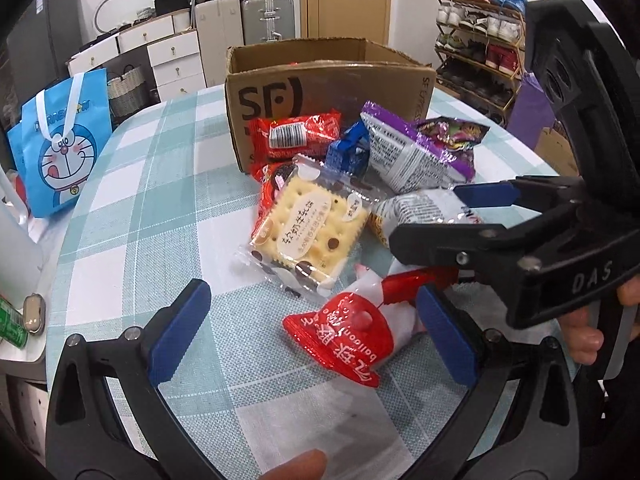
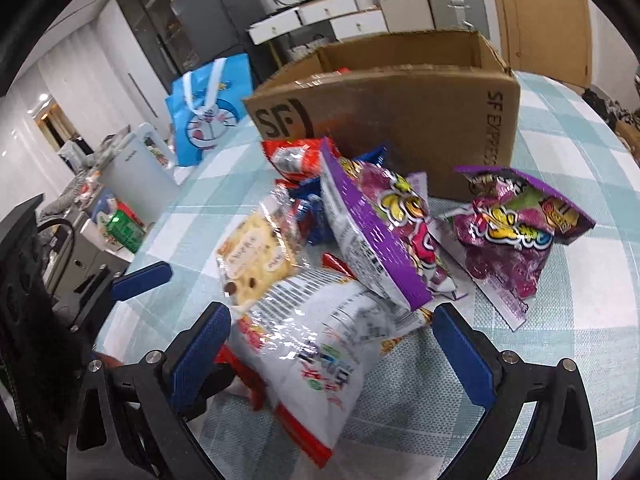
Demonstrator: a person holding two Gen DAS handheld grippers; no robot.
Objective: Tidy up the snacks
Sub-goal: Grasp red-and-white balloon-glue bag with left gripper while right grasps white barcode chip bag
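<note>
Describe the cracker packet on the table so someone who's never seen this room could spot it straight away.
Find the open cardboard box on the checked tablecloth; a heap of snack packets lies in front of it. At the heap's near left edge is the cracker packet. Unlike the red and purple foil bags around it, its wrapper is clear, showing a pale square cracker with brown dots.

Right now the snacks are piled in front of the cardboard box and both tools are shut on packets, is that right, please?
Not quite. The snacks do lie in front of the cardboard box, but both tools are open: the left wrist view shows the left tool spread around a red packet, and the right tool straddles a white bag.
</note>
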